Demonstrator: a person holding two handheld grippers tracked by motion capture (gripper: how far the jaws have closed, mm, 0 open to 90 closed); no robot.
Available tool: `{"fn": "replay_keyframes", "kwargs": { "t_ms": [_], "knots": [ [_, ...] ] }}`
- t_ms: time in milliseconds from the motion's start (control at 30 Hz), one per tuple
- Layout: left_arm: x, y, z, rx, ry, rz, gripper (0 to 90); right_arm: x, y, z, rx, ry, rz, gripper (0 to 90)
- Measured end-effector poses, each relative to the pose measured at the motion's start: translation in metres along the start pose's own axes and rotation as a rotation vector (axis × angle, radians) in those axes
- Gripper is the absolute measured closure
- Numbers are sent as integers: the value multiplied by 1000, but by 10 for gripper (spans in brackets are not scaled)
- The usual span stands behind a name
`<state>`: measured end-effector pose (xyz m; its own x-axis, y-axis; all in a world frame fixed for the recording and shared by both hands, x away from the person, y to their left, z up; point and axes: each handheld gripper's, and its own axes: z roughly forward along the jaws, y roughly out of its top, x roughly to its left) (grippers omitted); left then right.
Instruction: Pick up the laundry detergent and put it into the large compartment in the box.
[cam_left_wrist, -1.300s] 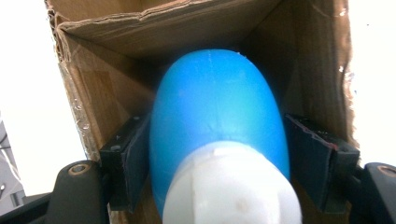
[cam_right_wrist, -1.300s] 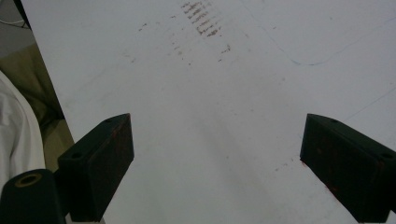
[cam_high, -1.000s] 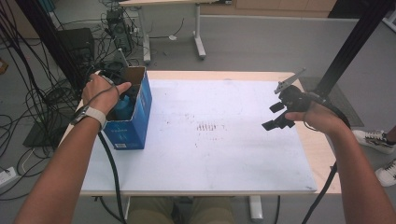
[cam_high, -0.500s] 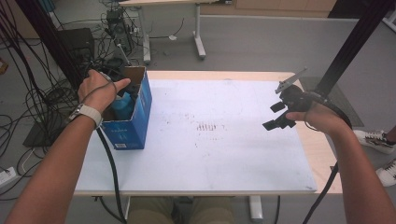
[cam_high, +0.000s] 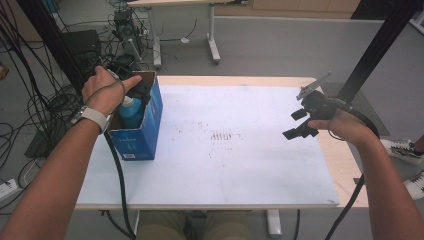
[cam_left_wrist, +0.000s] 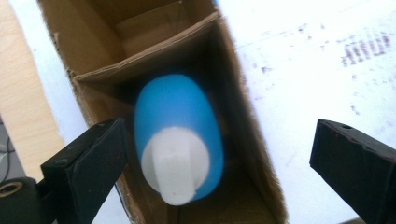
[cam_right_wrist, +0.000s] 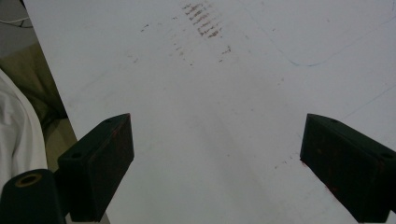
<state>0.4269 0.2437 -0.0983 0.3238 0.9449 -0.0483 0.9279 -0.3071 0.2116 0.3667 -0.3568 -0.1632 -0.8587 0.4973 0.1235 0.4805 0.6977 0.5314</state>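
Left gripper (cam_left_wrist: 219, 163): fingers (cam_left_wrist: 88, 163) spread, just been opening, clear of the bottle (cam_left_wrist: 180, 140) standing upright in the box (cam_high: 145, 131), left of frame. Drop-off looks finished; next, lift clear. Right gripper (cam_right_wrist: 219, 163) spread over bare bench (cam_high: 240, 165).

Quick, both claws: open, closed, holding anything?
Left claw: just opened, off the blue bottle in the box.
Right claw: open, empty.

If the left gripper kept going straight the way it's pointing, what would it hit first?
Probably the blue bottle standing in the cardboard box: its white cap lies between the left gripper's open jaws, untouched.
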Motion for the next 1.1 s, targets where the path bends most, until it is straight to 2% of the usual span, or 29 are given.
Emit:
{"fn": "replay_keyframes", "kwargs": {
  "t_ms": [200, 333, 567, 767, 833, 967, 1100],
  "knots": [
    [-3, 1, -13, -12, -4, 13, 47, 0, 0, -1, -2, -1, -1, 96],
    [-8, 1, -23, -24, 13, 31, 47, 0, 0, -1, -1, -3, -3, 97],
    [-14, 4, -35, -18, 16, 57, 47, 1, 0, -2, -1, -3, 0, 96],
    [-18, 6, -46, -25, 19, 95, 47, 0, 0, -2, -2, -4, -3, 97],
    [-20, 5, -50, -33, 18, 115, 48, 0, 0, -1, -3, -2, -6, 97],
    [-23, 7, -58, -31, -9, 188, 52, 1, 1, -3, -2, -4, -1, 96],
    [-30, 7, -63, -39, -14, 254, 51, 2, 1, -4, -4, -5, 1, 97]
  ]
}}
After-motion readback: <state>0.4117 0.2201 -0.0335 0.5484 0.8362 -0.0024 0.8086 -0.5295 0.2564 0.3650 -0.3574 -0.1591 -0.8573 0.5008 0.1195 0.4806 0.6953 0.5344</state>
